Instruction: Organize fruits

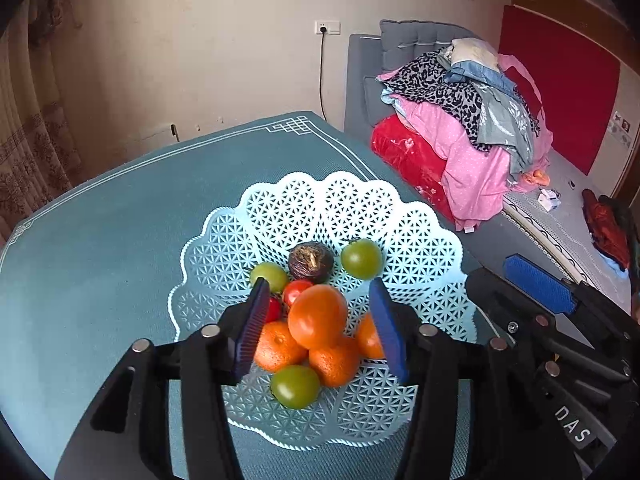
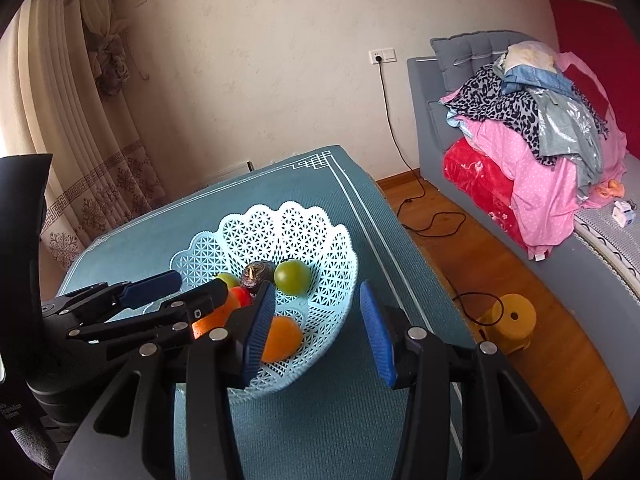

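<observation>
A pale blue lattice basket (image 1: 360, 208) (image 2: 320, 240) stands on the teal table mat. It holds an orange tomato (image 1: 318, 316), several mandarins (image 1: 278, 346), green tomatoes (image 1: 362, 258) (image 2: 293, 277), small red tomatoes (image 1: 296, 292) and a dark purple fruit (image 1: 311, 262) (image 2: 256, 274). My left gripper (image 1: 320, 320) is open above the basket, its blue pads either side of the orange tomato without touching it. My right gripper (image 2: 318, 328) is open and empty over the basket's right rim. The left gripper also shows in the right wrist view (image 2: 160, 296).
The teal mat (image 1: 100, 240) covers the table, whose right edge (image 2: 380, 220) drops to a wooden floor. A yellow stool (image 2: 512, 320) and a black cable (image 2: 436, 216) are on the floor. A grey sofa with piled clothes (image 1: 460, 120) stands at the right.
</observation>
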### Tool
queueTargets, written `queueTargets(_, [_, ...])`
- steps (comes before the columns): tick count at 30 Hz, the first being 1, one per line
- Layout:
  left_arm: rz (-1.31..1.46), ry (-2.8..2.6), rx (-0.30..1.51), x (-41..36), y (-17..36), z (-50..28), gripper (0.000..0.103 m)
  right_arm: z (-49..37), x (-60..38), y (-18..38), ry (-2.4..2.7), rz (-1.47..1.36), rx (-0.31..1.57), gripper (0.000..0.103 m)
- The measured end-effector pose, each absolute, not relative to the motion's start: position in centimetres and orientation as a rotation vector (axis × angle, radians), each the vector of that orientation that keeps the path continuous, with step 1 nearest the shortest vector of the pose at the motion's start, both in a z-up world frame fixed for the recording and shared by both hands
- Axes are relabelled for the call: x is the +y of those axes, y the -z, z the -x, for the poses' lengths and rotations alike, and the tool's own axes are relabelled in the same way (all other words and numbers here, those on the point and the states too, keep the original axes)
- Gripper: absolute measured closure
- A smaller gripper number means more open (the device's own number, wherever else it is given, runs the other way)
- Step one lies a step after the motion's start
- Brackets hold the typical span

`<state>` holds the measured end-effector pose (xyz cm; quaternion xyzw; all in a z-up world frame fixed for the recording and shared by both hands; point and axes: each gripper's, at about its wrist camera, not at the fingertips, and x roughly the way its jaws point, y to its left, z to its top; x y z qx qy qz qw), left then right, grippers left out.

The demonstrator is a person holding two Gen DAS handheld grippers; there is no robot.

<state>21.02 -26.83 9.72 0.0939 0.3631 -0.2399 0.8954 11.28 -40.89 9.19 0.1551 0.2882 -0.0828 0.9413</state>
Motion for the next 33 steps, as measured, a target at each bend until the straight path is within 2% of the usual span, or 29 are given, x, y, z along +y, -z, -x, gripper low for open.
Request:
queueTargets(2, [-0.189, 0.482, 0.746, -26.5, -10.0, -21.0, 0.035, -11.1, -41.3, -9.3, 0.180, -0.323, 0.579, 0.045])
queueTargets(3, [-0.189, 0.472, 0.742, -26.3, -10.2, -21.0, 0.027, -11.0, -41.4, -9.5, 0.184, -0.323, 0.575, 0.045])
queueTargets(6, [-0.219, 0.418, 0.696, -26.0, -10.6, -20.6, 0.015, -10.8, -41.3, -9.8, 0.180, -0.324, 0.568, 0.044])
queueTargets(10, [-0.244, 0.357, 0.657, -25.3, -11.2, -20.1, 0.005, -10.5, -41.2, -10.1, 0.182, -0.328, 0.558, 0.036])
queueTargets(12, [-0.243, 0.344, 0.654, -24.8, -11.6, -19.9, 0.004, -10.3, -41.3, -10.4, 0.180, -0.330, 0.551, 0.027])
queueTargets(18, [-0.289, 0.298, 0.603, -23.9, -12.4, -18.4, 0.003, -9.8, -41.0, -11.1, 0.170, -0.319, 0.534, 0.017])
queueTargets(24, [-0.316, 0.173, 0.539, -22.0, -12.7, -17.0, 0.003, -9.5, -40.9, -11.6, 0.157, -0.324, 0.531, 0.011])
queueTargets(27, [-0.318, 0.115, 0.527, -20.6, -12.8, -16.6, 0.003, -9.3, -40.7, -11.7, 0.147, -0.318, 0.533, 0.010])
queueTargets(33, [-0.294, 0.066, 0.509, -17.9, -13.6, -15.5, 0.003, -9.5, -39.0, -11.9, 0.125, -0.220, 0.562, 0.005])
